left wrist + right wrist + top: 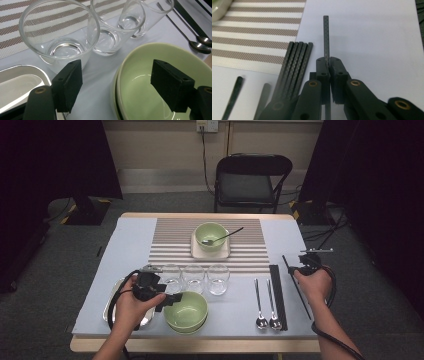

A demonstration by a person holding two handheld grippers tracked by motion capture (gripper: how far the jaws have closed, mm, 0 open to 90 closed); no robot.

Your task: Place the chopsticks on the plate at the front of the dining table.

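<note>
Chopstick of black carbon-weave, slim and square-edged point(326, 37), is pinched between the pads of the right gripper point(329, 62), whose jaws are nearly together on it; the stick runs on past the jaw tips and also back under the gripper body. In the high view the same chopstick point(296, 285) slants across the pale blue tablecloth point(125, 250) under the right hand point(316, 284). Just to the left of these jaws lies a tight bundle of matching black chopsticks point(295, 65), and farther left the dark handles of two metal spoons point(233, 96). Beyond the bundle is a brown-and-white striped woven placemat point(257, 32).

The left gripper point(116, 85) has its jaws spread wide and grips nothing. Its one pad hangs over the inside of a pale green ceramic bowl point(150, 82), stacked in a second bowl of the same kind; the other pad sits outside the rim, in front of the nearest of three clear round glass tumblers point(60, 35). Below that outer pad is the corner of a shiny metal tray point(22, 82).

On the placemat, farthest off, a second green bowl point(210, 235) holds a spoon and stands on a cream square plate point(196, 251). No writing or brand can be read on anything.
</note>
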